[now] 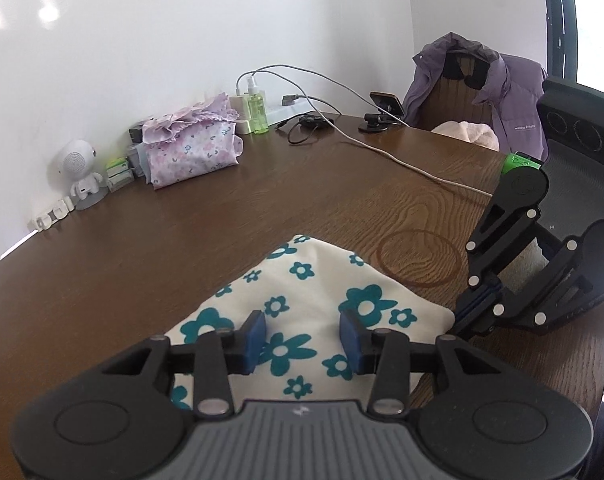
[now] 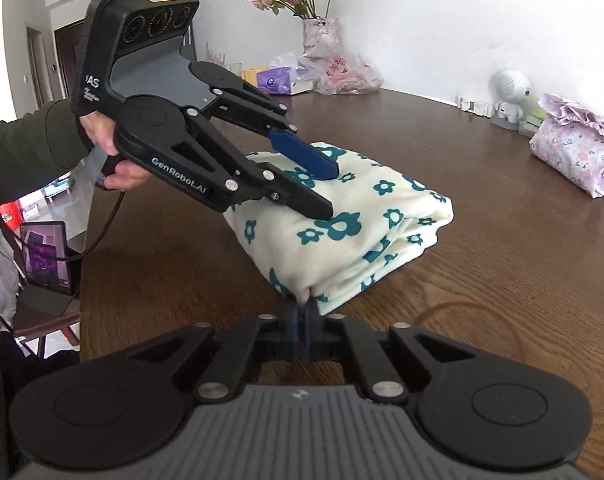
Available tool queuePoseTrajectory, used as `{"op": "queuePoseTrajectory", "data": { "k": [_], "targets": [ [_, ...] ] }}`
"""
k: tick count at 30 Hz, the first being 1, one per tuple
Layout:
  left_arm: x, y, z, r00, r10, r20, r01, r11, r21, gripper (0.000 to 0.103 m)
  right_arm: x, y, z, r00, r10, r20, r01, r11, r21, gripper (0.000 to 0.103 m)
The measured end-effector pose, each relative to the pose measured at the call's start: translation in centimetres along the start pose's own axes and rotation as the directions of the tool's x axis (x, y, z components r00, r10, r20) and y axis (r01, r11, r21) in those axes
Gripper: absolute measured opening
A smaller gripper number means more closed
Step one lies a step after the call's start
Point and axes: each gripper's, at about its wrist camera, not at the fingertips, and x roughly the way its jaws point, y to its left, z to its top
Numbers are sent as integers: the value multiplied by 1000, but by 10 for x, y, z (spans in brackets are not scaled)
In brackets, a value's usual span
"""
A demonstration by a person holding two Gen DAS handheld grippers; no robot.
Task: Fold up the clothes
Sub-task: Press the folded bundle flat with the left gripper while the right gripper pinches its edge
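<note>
A cream cloth with teal flowers lies folded into a thick bundle on the brown wooden table. My right gripper is shut on the bundle's near corner, pinching the fabric edge. My left gripper, held by a hand, hovers open over the top of the bundle, its lower fingertip touching the fabric. In the left wrist view the cloth spreads under the open left gripper, with nothing between the blue pads. The right gripper sits at the cloth's right edge.
A folded pink floral cloth lies by the wall beside a white figurine. A green bottle, cables and a phone on a stand are at the back. A chair with a purple jacket stands at the right. A vase and a plastic bag stand on the far side.
</note>
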Motion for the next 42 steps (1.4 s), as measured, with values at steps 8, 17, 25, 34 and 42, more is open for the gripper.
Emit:
{"op": "queuePoseTrajectory", "data": {
  "k": [8, 17, 25, 34, 42],
  "targets": [
    [-1, 0, -5, 999, -9, 42, 10, 1000, -3, 40, -18, -16, 2, 996, -68, 49, 60, 987, 152, 13],
    [-29, 37, 2, 995, -86, 56, 100, 938, -332, 41, 3, -38, 22, 992, -51, 117, 1, 919, 395, 32],
    [-27, 21, 2, 995, 25, -92, -44, 977, -207, 51, 2, 48, 16, 988, -114, 101, 65, 916, 396, 15],
    [-32, 2, -3, 997, -48, -67, 44, 997, -62, 49, -40, 80, -9, 942, -272, 197, 252, 960, 119, 53],
    [-24, 6, -16, 982, -161, -100, 166, 985, 38, 50, 2, 41, -11, 959, -282, 25, 282, 959, 15, 5]
  ]
}}
